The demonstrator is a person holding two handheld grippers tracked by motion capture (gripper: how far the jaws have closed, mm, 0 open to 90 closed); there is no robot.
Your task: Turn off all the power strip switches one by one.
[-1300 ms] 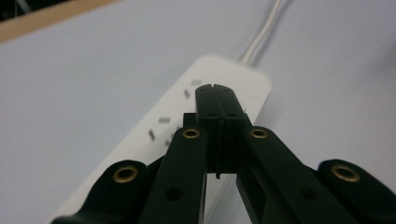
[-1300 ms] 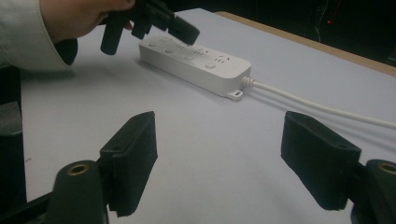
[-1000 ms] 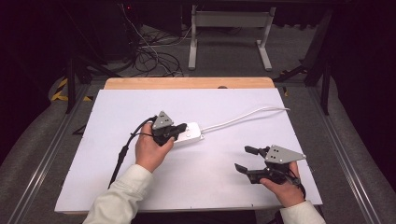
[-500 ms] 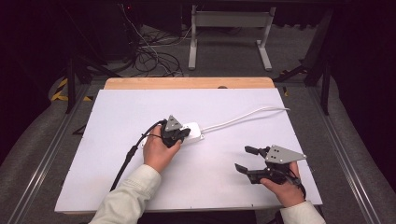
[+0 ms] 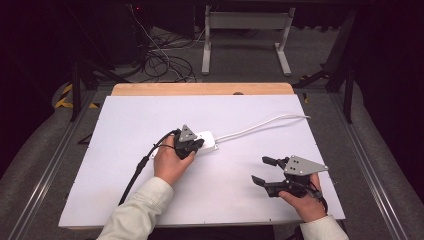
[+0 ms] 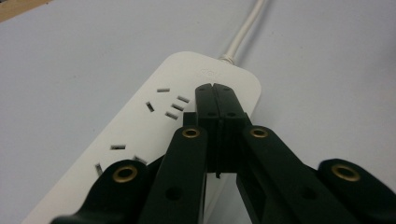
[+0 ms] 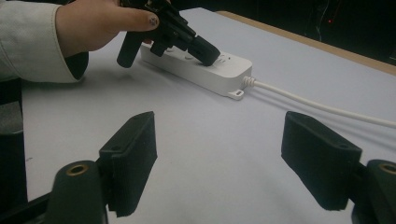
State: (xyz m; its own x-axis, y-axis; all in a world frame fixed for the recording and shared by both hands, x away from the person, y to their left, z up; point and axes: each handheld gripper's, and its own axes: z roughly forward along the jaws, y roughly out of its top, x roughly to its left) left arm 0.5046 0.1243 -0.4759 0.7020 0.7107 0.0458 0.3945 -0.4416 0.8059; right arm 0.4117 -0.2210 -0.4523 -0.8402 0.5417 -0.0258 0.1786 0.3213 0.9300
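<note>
The power strip [image 5: 206, 141] lies flat near the middle of the white table [image 5: 125, 130], its white cable [image 5: 260, 126] running off to the far right. The left gripper [image 5: 196, 145] is tilted down onto the strip, jaws pressed fully together with nothing between them. In the left gripper view the joined tips [image 6: 215, 93] rest on, or just above, the strip's top face [image 6: 140, 126] close to the cable end, to the right of the socket slots [image 6: 172, 103]; actual contact cannot be confirmed from this angle. Closed jaws form a single blunt point, which suits pressing a switch or pinning the strip in place rather than gripping it, and this is probably why they are held shut. No button can be made out under the tips. The right gripper [image 5: 261, 171] rests at the near right of the table, well apart from the strip, jaws spread wide and empty. In the right gripper view its pads [image 7: 133, 154] frame the bare tabletop, with the strip [image 7: 210, 72] and the left gripper [image 7: 205, 52] farther off. This posture appears to be a standby position, ready for a later grasp.
</note>
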